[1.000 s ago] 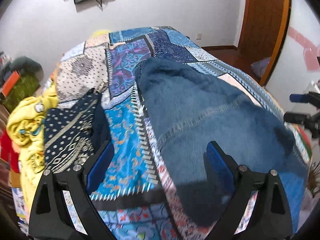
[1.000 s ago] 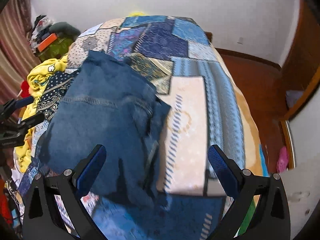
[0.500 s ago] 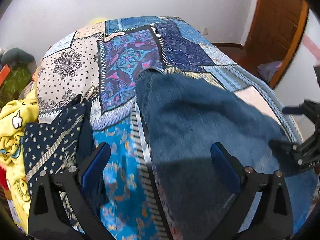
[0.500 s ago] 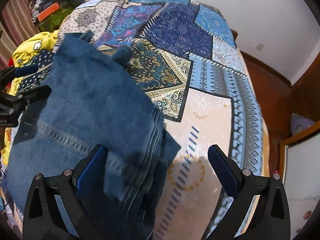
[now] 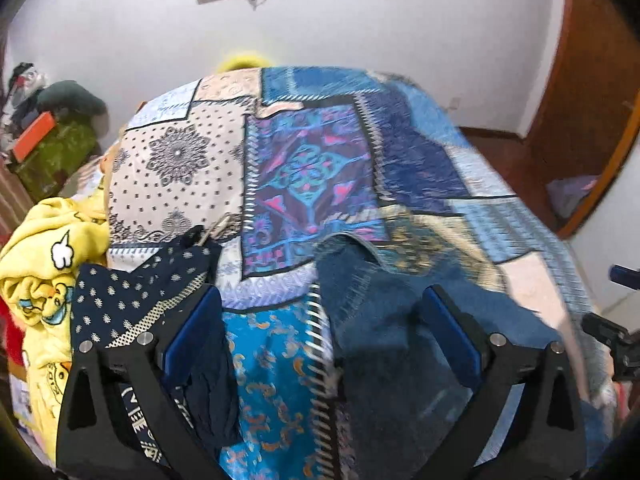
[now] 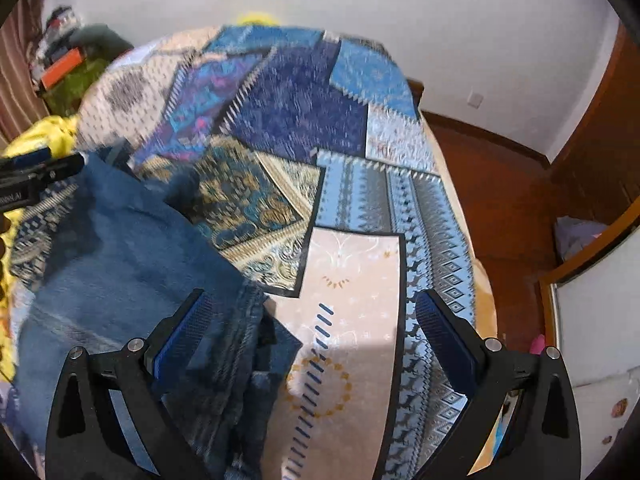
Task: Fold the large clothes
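Both grippers, left gripper (image 5: 320,332) and right gripper (image 6: 310,334), seen spread wide, nothing held. Denim garment (image 6: 120,256) now released, laid flatter on near-left of patchwork bedspread (image 6: 352,208). Views pulled back since earlier; next fold judged pending.

1. In the left wrist view, the patchwork-patterned bedspread (image 5: 312,168) lies bare from 11 to 1 o'clock.
2. At 9 o'clock a heap of yellow printed fabric (image 5: 44,248) and a navy dotted garment (image 5: 132,292) crowd the bed's edge.
3. At 4 o'clock the spread blue denim garment (image 5: 400,320) covers the surface.
4. In the right wrist view, the beige and light-blue panels from 12 to 4 o'clock are bare; the denim (image 6: 132,256) fills 8 to 10 o'clock.
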Available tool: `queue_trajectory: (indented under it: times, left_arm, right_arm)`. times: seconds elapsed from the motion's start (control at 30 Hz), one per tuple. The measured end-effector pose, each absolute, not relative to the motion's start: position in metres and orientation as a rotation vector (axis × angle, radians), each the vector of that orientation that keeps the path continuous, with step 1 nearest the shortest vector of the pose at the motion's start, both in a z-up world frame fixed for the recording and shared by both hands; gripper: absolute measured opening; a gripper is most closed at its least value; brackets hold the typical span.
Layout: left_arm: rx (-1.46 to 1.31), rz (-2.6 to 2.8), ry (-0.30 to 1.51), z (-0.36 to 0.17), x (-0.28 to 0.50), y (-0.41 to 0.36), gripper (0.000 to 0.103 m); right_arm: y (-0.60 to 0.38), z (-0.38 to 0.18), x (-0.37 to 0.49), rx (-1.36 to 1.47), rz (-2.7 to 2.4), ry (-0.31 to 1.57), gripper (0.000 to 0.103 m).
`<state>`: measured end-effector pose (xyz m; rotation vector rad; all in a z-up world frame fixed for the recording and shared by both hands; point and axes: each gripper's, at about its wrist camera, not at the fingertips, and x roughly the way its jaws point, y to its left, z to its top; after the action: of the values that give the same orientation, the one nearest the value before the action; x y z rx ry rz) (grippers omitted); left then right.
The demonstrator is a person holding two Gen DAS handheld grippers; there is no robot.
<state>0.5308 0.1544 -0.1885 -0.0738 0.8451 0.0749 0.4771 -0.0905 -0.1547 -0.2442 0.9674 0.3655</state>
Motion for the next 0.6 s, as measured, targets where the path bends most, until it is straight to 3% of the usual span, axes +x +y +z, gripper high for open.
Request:
queue_trajectory:
  times: [0.3, 0.6]
  left_arm:
    - [-0.058, -0.088, 0.881, -0.161, 0.452, 0.129, 0.102]
    - [-0.234, -0.191, 1.068, -0.216, 0.416, 0.126, 0.102]
  right_arm:
    - [-0.105, -0.12, 0.427, -0.171, 0.522, 0.918, 0.101]
    - [-0.117, -0.182, 0.414, -0.065, 0.616, 1.161, 0.101]
